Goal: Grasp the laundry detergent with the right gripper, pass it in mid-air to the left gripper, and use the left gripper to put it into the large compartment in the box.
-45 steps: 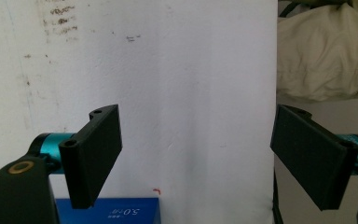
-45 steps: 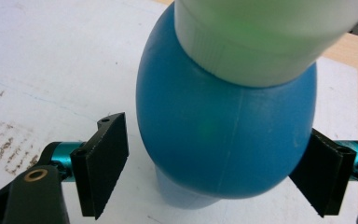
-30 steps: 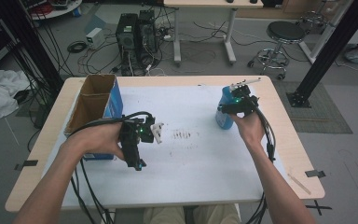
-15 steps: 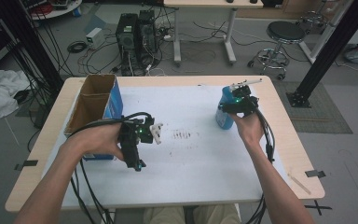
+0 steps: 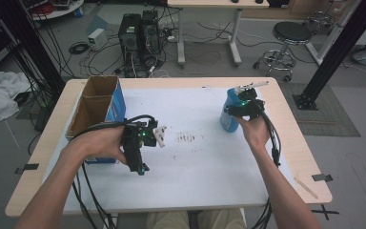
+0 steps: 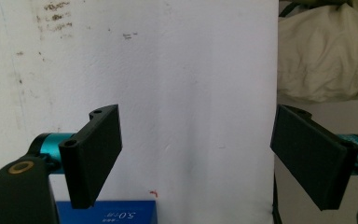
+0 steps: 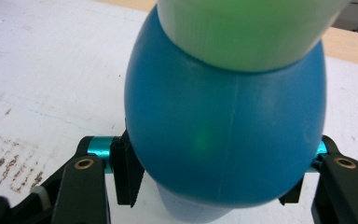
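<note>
Left hand-held gripper (image 5: 140,155) hangs nearest, over the white counter (image 5: 200,176), jaws spread wide with nothing between them. Farther off, at the right, the right hand-held gripper (image 5: 238,110) has just been closing (pads now pinching) on the upright blue bottle (image 7: 223,135).

The bottle (image 7: 223,135) is bright blue with a pale green cap. The worktop (image 5: 286,143) is light wood under a white sheet (image 5: 205,167) speckled with brown smudges. The cardboard box (image 5: 95,107) is brown inside, blue outside. Both tongs, left (image 6: 198,158) and right (image 7: 214,177), are black with teal bars.
</note>
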The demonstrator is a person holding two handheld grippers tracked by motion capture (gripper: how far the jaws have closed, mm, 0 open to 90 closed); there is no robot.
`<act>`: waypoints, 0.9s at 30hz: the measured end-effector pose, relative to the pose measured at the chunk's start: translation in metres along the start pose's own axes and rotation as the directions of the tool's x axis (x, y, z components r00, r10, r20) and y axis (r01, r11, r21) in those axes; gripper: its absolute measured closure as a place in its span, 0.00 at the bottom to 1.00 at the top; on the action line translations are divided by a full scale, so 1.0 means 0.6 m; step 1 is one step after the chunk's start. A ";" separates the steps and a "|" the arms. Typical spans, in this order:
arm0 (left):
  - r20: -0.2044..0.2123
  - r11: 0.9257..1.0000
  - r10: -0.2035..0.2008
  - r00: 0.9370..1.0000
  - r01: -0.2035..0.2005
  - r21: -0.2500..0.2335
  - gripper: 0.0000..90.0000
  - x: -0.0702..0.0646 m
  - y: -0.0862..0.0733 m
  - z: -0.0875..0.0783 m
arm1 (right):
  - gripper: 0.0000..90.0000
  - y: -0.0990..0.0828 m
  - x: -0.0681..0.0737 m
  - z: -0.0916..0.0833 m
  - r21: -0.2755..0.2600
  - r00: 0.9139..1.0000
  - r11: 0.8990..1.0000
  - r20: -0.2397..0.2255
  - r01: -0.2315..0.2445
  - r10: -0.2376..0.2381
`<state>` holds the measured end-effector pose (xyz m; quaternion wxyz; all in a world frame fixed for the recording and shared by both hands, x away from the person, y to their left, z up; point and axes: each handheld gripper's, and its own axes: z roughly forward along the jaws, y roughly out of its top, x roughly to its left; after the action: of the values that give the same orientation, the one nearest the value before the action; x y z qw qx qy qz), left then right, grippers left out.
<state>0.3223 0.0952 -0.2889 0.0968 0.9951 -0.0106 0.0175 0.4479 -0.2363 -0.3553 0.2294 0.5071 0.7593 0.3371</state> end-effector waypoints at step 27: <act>-0.003 1.000 0.000 1.000 0.000 -0.005 0.18 -0.001 -0.001 0.003 | 0.51 -0.006 0.006 0.003 -0.008 0.999 1.000 0.050 0.020 -0.020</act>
<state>0.3219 0.0955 -0.2909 0.0994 0.9948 -0.0105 0.0188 0.4455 -0.2333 -0.3591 0.2540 0.5068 0.7569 0.3253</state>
